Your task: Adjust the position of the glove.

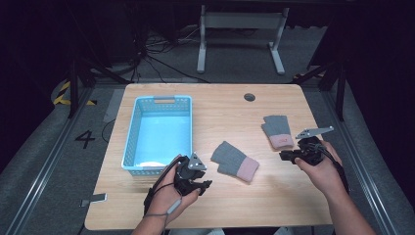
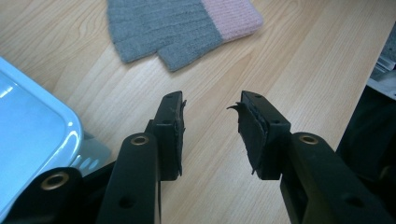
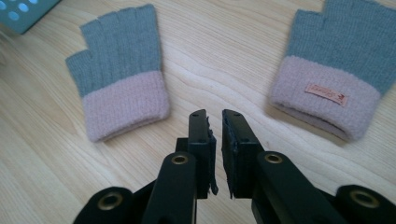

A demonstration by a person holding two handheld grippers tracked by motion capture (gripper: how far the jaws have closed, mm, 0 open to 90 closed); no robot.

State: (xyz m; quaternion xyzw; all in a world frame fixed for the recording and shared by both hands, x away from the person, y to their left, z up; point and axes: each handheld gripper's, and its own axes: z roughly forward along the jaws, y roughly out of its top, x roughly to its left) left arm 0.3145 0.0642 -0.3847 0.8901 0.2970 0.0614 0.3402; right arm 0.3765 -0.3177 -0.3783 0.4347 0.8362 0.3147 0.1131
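Observation:
Two grey fingerless gloves with pink cuffs lie flat on the wooden table point(image 1: 220, 205). One glove point(image 1: 234, 160) point(image 2: 177, 25) point(image 3: 119, 70) lies mid-table. The other glove point(image 1: 277, 131) point(image 3: 334, 70), with a small label on its cuff, lies further right. My left gripper point(image 1: 203, 182) point(image 2: 210, 100) hovers by the basket's near right corner, a little short of the middle glove, open with nothing between its jaws. My right gripper point(image 1: 285, 155) point(image 3: 215, 114) sits just below the labelled glove's cuff and points left. Its jaws stand a narrow slit apart with nothing between them.
A light blue plastic basket point(image 1: 161, 100) point(image 2: 32, 130) point(image 3: 23, 11) stands at the table's left, holding nothing I can see. A round cable hole point(image 1: 249, 97) sits near the far edge. Bare wood runs along the front between my hands.

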